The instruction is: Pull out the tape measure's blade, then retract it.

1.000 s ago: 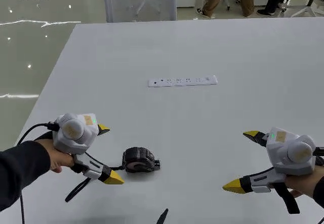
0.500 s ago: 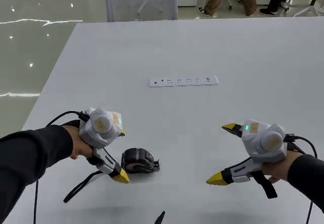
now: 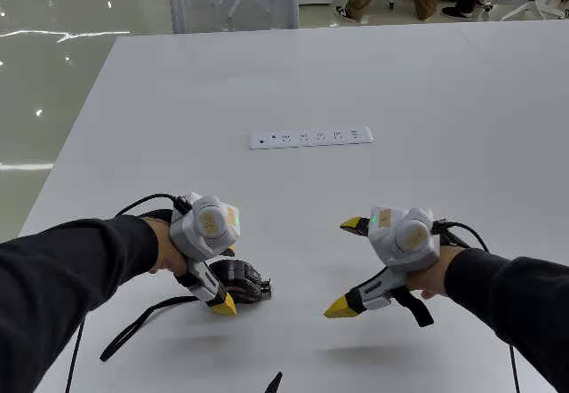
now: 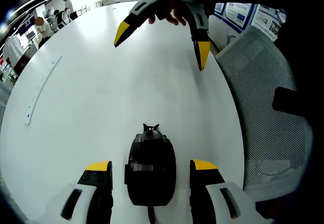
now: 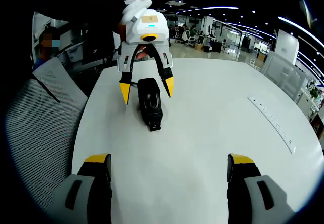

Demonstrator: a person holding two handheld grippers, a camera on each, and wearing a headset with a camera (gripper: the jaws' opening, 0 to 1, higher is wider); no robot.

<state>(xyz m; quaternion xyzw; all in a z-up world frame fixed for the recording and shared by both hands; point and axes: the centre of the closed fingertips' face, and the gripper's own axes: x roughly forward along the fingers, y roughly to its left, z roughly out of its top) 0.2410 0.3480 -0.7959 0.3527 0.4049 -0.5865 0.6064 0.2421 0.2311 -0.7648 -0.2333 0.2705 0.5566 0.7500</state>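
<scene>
A black tape measure (image 3: 240, 280) lies on the white table (image 3: 400, 100), its blade tip pointing right and its blade wound in. My left gripper (image 3: 228, 277) is open and straddles the case; in the left gripper view the yellow-tipped jaws stand on either side of the tape measure (image 4: 150, 171) with small gaps. My right gripper (image 3: 345, 266) is open wide, a short way to the right, facing the tape measure (image 5: 151, 102), with nothing between its jaws. The left gripper (image 5: 147, 90) shows in the right gripper view, and the right gripper (image 4: 162, 43) in the left one.
A white power strip (image 3: 310, 137) lies farther back on the table. A black strap (image 3: 133, 326) trails from the tape measure towards the near left edge. A small dark object (image 3: 276, 382) sits at the near edge. A mesh chair (image 4: 263, 107) stands beside the table.
Both grippers have moved inward. The left one swung right and down over the tape measure and now straddles it. The right one came left, closer to the tape measure.
</scene>
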